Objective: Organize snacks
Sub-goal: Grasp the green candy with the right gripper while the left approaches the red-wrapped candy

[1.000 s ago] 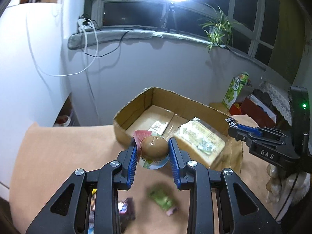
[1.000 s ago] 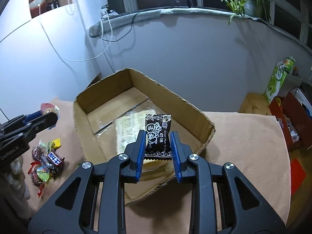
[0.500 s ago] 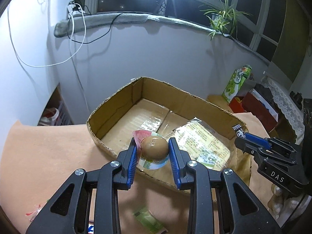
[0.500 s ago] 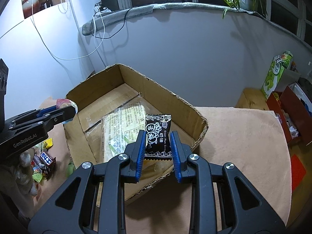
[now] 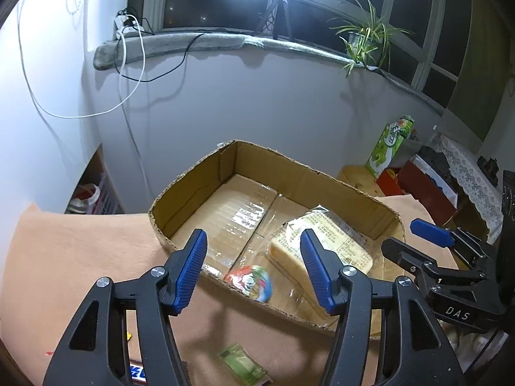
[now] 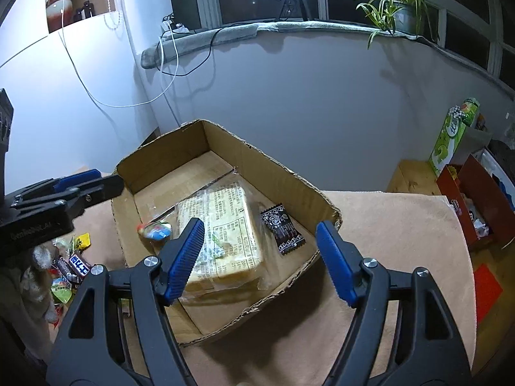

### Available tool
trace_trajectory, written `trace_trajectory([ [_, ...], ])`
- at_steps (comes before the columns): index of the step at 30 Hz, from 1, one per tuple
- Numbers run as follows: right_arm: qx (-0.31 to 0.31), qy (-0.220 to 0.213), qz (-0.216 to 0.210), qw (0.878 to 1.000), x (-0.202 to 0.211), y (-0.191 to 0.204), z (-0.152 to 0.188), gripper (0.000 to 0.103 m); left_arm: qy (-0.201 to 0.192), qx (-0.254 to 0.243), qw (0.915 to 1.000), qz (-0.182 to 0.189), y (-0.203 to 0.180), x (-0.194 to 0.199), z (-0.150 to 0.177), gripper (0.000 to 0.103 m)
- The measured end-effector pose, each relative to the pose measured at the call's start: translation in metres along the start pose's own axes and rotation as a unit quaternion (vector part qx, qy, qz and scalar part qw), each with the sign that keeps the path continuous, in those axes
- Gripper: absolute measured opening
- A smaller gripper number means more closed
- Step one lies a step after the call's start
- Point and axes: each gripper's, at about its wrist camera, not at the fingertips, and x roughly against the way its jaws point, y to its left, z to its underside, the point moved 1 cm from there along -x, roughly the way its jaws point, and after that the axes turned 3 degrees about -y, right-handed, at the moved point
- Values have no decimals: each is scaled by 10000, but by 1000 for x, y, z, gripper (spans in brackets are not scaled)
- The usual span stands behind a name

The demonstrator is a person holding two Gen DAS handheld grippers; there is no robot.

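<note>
So we've got an open cardboard box (image 6: 299,189) sitting on the peach cloth, flaps cut off, edges ragged. Inside, a clear-wrapped loaf of sliced bread (image 6: 225,234) lies flat along the middle, printed label up. A black candy packet (image 6: 282,228) with white print rests just beside it on the right, tilted against the box floor. On the bread's left there's a round colourful egg snack pack (image 6: 156,230), a bit blurry. More loose wrapped candies (image 6: 69,267) are piled outside the box, left of it.
</note>
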Motion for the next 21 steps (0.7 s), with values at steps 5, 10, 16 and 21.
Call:
trace_trajectory([
  [5, 72, -65, -80, 9999, 7, 6, 2, 75, -112, 19, 9999, -81, 7, 18, 1, 60],
  [10, 154, -182, -268, 9994, 18, 18, 3, 75, -239, 0, 9996, -158, 17, 46, 5, 60],
  [16, 474, -282, -565, 9969, 33, 47, 9, 75, -443, -44, 9985, -333, 33, 91, 19, 60],
  [21, 902, -221, -866, 9919, 40, 80, 23, 75, -432, 50, 9975, -563, 57, 121, 43, 60],
])
